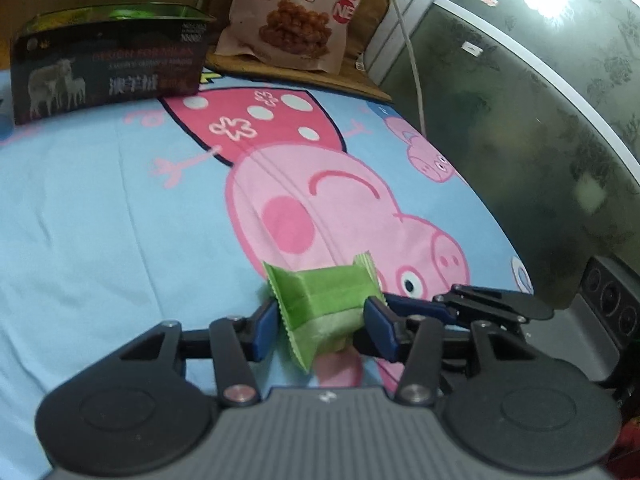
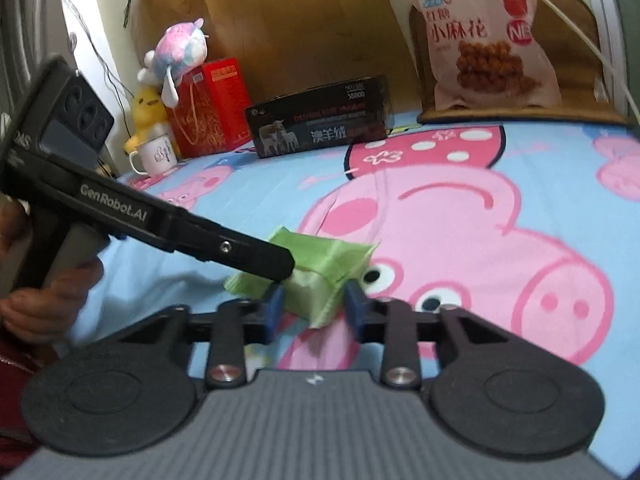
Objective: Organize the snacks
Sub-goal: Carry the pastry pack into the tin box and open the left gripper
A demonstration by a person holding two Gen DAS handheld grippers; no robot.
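Note:
A small green snack packet [image 1: 324, 300] is between the blue pads of my left gripper [image 1: 322, 322], which is shut on it just above the Peppa Pig bedsheet. In the right wrist view the same packet [image 2: 320, 276] also sits between the blue pads of my right gripper [image 2: 314, 308], which is closed on its near end. The left gripper's black body [image 2: 224, 246] reaches in from the left over the packet. The right gripper's black body [image 1: 500, 300] shows at the right in the left wrist view.
A dark open box with sheep on it [image 1: 108, 68] [image 2: 320, 120] stands at the far side of the bed. A pink bag of fried twists [image 1: 296, 12] [image 2: 492, 40] leans behind it. A red gift bag [image 2: 212, 108], plush toys [image 2: 176, 56] and a white mug [image 2: 156, 156] are far left.

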